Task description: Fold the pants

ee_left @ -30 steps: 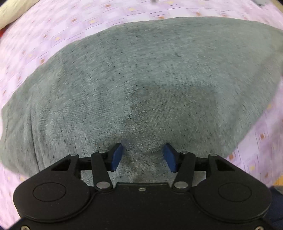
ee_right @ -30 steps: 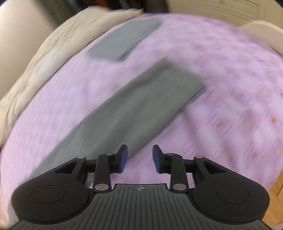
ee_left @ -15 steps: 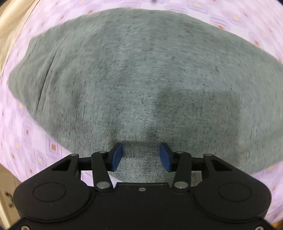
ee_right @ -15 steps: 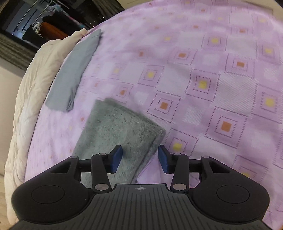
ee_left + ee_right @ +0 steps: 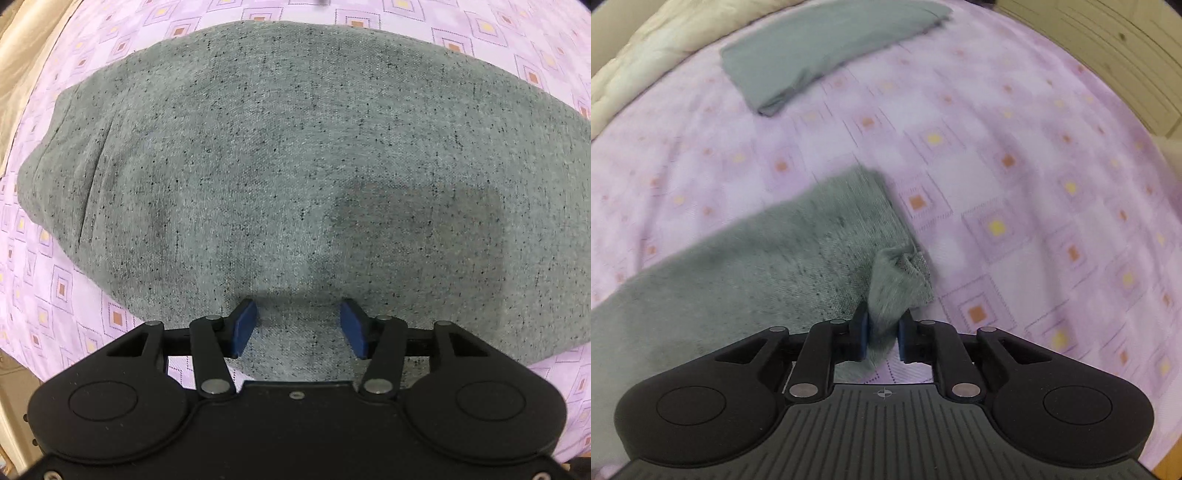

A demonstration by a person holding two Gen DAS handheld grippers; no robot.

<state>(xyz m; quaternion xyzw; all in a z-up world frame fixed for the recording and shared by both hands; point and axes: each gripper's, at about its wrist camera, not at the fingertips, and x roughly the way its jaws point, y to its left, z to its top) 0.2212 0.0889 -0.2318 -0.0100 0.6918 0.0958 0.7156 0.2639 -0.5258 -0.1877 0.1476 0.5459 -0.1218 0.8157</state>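
Observation:
The grey speckled pants (image 5: 288,155) lie flat on a purple patterned bedsheet (image 5: 55,288) and fill the left wrist view. My left gripper (image 5: 298,330) is open, close above the cloth, with fabric between its blue pads but not pinched. In the right wrist view the leg end of the pants (image 5: 798,254) runs from lower left to centre. My right gripper (image 5: 882,332) is shut on the corner of that leg end, which bunches up between the pads.
A second folded grey garment (image 5: 820,51) lies at the far side of the bed. A cream duvet (image 5: 631,74) is heaped along the far left. A beige headboard or wall (image 5: 1108,48) is at the far right.
My right gripper closed on the corner of the pants leg, which has lifted and bunched. My left gripper shifted slightly over the pants and stays open.

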